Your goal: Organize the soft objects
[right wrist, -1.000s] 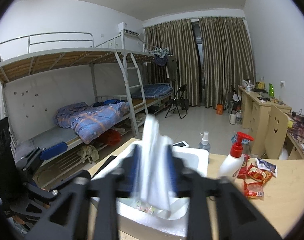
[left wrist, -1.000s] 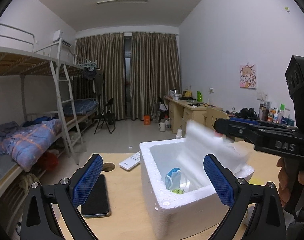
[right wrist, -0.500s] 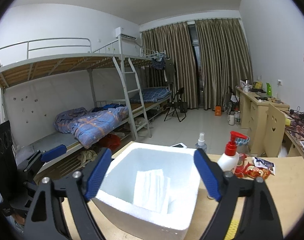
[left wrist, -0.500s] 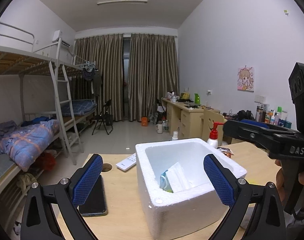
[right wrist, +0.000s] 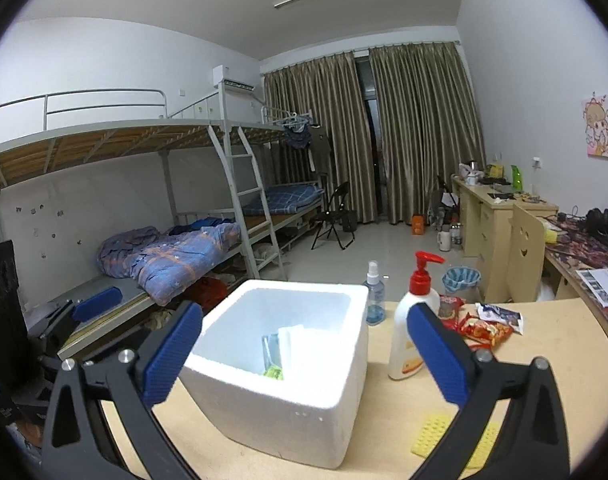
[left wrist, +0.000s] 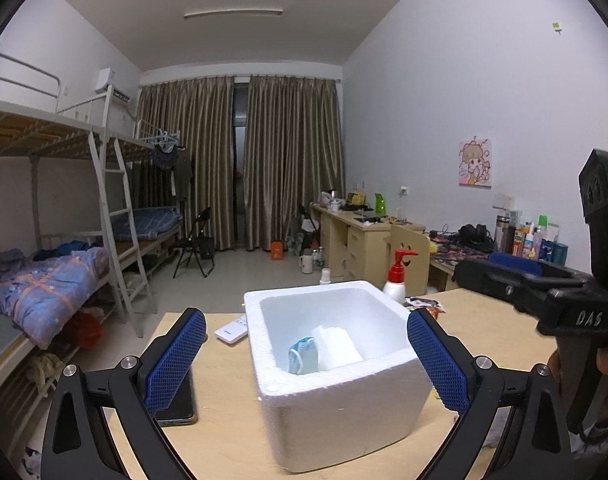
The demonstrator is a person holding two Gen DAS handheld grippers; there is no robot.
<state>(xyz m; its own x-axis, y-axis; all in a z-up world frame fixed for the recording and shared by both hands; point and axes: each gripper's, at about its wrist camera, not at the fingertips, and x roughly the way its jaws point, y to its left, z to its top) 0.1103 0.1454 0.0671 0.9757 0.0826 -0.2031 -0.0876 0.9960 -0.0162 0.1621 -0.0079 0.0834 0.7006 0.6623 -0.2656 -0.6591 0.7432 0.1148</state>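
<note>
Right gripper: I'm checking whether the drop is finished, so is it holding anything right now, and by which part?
Nothing is held. The right gripper has just been opening and stands empty; the white tissue pack lies inside the foam box.

The only lettering that reads clearly is "DAS", in pale raised capitals on the black body of the right hand-held gripper (left wrist: 504, 270), seen from the left wrist view just above the hand that holds it. The snack packets (right wrist: 482, 326) near the far right edge of the bench (right wrist: 544, 360) carry print, as does the pump bottle (right wrist: 414, 326), but it is too small and blurred to read.
</note>
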